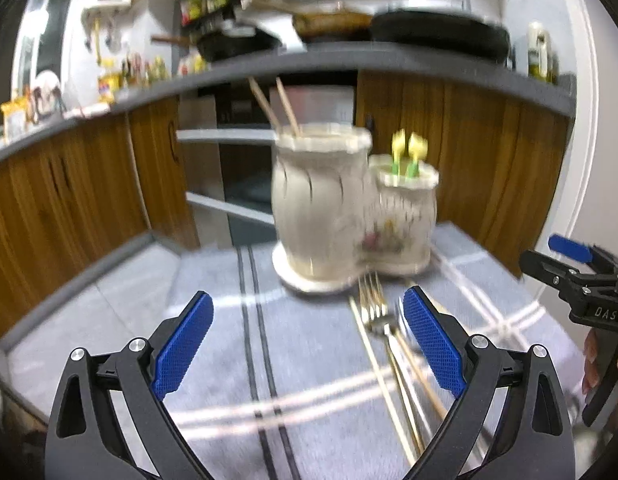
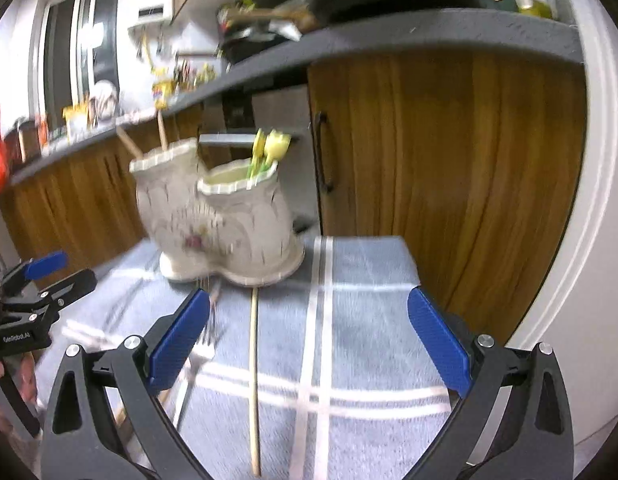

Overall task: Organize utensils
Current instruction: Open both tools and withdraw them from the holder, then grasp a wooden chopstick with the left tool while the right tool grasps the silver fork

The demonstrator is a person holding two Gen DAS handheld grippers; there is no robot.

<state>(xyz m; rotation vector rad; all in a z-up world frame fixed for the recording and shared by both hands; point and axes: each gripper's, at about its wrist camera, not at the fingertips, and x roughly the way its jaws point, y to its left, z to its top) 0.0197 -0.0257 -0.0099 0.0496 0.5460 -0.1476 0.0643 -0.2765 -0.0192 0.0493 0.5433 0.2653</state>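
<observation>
Ceramic, cream-glazed and ribbed, the double utensil holder point(image 1: 349, 204) stands at 12 o'clock of the left gripper point(image 1: 308, 344) on a grey-blue woven cloth point(image 1: 213, 276) with white and dark stripes that covers the surface. Its taller pot carries two wooden chopsticks point(image 1: 274, 106); its shorter pot, painted with a blurred floral motif, carries two yellow-topped, green-stemmed picks point(image 1: 409, 154).

Left gripper: jaws open wide, nothing between the blue textured pads point(image 1: 183, 346). A gold-toned metal fork point(image 1: 375, 306) lies on the cloth at 1 o'clock, tines toward the holder, with loose pale chopsticks point(image 1: 383, 384) alongside it.

Right gripper point(image 2: 308, 344): jaws open wide, empty. In its view the holder point(image 2: 217, 216) sits at 11 o'clock, and one chopstick point(image 2: 254, 376) lies lengthwise on the cloth between the pads. The fork point(image 2: 197, 354) shows just beside the left-hand pad.

Legible writing: "DAS" on the right gripper's black body in the left wrist view; the white lettering on the left gripper's body in the right wrist view is too blurred to read with certainty.
</observation>
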